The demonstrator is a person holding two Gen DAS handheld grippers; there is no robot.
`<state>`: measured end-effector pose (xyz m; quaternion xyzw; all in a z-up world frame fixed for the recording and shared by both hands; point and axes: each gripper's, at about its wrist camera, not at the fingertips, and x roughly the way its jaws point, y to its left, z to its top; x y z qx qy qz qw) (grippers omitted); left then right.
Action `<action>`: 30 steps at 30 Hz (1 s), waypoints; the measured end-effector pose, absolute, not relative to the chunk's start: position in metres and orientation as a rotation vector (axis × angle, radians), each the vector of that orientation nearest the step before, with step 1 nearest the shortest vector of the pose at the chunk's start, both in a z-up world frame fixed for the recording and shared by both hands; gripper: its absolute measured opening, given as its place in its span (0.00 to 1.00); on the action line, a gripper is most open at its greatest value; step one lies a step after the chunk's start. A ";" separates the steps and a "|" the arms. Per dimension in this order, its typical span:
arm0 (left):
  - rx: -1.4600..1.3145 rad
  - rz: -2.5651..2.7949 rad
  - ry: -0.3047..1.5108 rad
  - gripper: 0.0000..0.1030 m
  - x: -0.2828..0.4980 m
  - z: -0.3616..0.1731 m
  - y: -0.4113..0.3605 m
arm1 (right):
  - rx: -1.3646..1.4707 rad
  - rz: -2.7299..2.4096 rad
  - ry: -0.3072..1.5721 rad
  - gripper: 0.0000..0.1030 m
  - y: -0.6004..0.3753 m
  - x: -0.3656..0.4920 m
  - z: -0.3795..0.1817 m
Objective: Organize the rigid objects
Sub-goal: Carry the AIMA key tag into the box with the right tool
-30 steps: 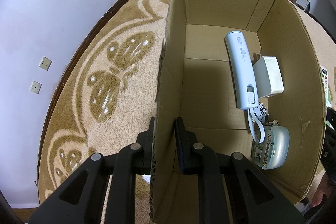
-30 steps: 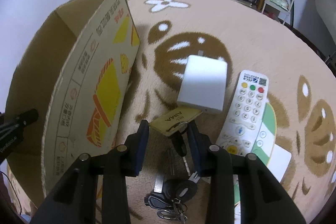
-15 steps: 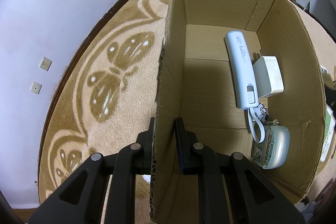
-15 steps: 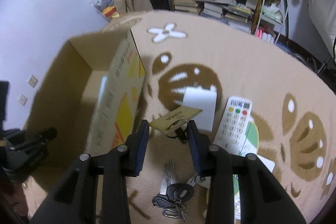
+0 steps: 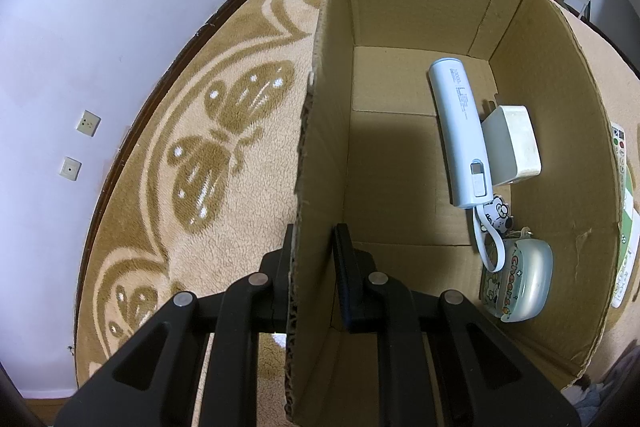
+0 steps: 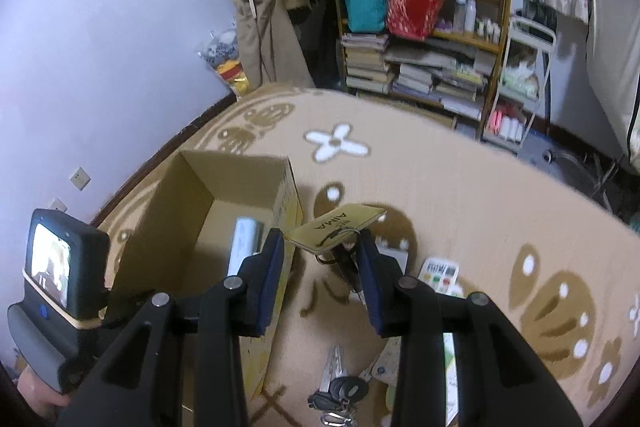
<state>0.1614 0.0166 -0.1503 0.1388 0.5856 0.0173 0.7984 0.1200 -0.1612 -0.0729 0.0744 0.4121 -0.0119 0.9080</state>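
Observation:
My left gripper (image 5: 314,247) is shut on the left wall of an open cardboard box (image 5: 320,131). Inside the box lie a pale blue power bank (image 5: 460,131), a white charger (image 5: 514,143) and a small green case (image 5: 520,279). My right gripper (image 6: 320,247) is shut on a yellow AIMA key tag (image 6: 336,227) with a key hanging under it, held high above the carpet just right of the box (image 6: 188,227). A white remote (image 6: 440,273) and another key bunch (image 6: 340,391) lie on the carpet below.
The brown patterned carpet (image 6: 460,187) covers the floor. A cluttered bookshelf (image 6: 420,59) and hanging clothes stand at the back by the wall. A white box (image 6: 394,255) and cards lie near the remote. The left gripper's body with its screen (image 6: 52,267) shows at left.
My right gripper has lifted the AIMA key tag up off the carpet and swung toward the box. The left gripper and box have not moved.

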 end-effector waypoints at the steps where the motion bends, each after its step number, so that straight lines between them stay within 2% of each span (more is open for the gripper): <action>1: 0.298 0.037 1.257 0.15 0.162 -0.150 0.017 | 0.145 -0.025 0.838 0.38 -0.159 0.121 -0.069; 12: 0.309 0.041 1.254 0.15 0.162 -0.150 0.016 | 0.171 0.142 0.721 0.38 -0.124 0.123 -0.052; 30: 0.316 0.045 1.250 0.15 0.160 -0.151 0.014 | 0.133 0.238 0.740 0.38 -0.109 0.123 -0.107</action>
